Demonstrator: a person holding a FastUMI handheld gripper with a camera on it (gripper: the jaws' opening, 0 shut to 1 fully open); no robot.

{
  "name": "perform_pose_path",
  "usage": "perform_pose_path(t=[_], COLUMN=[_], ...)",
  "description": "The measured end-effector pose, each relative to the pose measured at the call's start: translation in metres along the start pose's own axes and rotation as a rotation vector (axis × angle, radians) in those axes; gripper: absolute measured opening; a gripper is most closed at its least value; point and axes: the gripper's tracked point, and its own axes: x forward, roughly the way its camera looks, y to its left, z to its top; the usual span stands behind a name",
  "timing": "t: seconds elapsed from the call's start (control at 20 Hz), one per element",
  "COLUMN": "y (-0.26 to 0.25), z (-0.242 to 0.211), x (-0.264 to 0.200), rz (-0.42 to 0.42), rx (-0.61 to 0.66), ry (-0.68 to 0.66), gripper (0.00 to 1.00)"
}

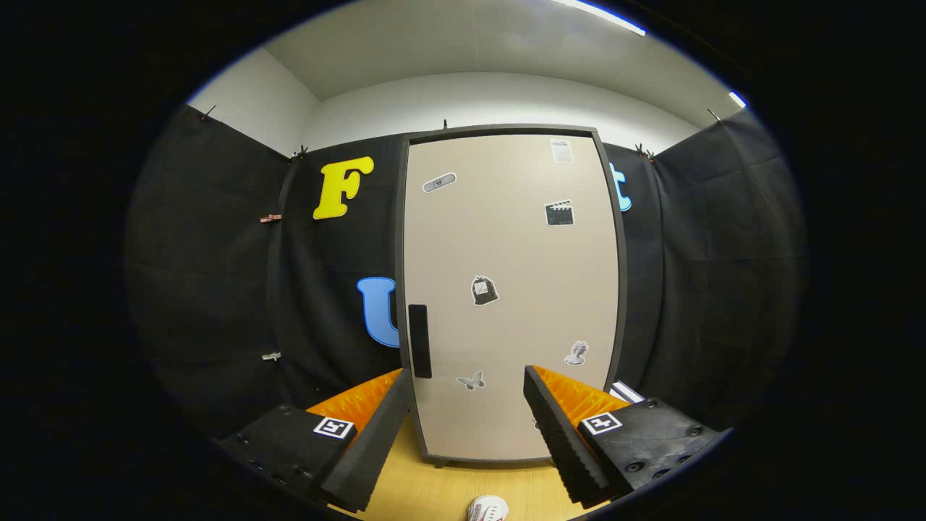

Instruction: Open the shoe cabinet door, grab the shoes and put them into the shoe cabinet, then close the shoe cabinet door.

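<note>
The shoe cabinet point(506, 289) stands upright straight ahead, its beige door shut and dotted with small stickers. A dark vertical handle point(419, 340) sits on the door's left edge, just above and beyond my left finger. My gripper point(466, 391) is open, with nothing between its fingers, and points at the lower part of the door from a short distance. A white shoe point(487, 508) with red marks lies on the wooden floor point(448, 488) below and between the fingers; only its tip shows.
Black cloth walls close in the booth on both sides and behind the cabinet. A small white object point(626, 391) lies by the cabinet's lower right corner, beyond my right finger.
</note>
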Motion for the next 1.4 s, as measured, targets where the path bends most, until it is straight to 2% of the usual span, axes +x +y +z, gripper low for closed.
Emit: perform_pose_path(t=[0.25,0.5,0.85,1.2,1.35,1.4], y=[0.014,0.042,0.058,0.057,0.059,0.059], z=[-0.009,-0.022,-0.041,-0.052,-0.055,-0.056], x=[0.027,0.076,0.151,0.195,0.205,0.208], rz=[-0.005,-0.024,-0.111,-0.170,-0.178,-0.182], rx=[0.010,0.025,0.057,0.059,0.051,0.050], ry=[0.017,0.027,0.016,0.015,0.015,0.016], gripper=[0.98,0.98,0.98,0.98,0.97,0.90])
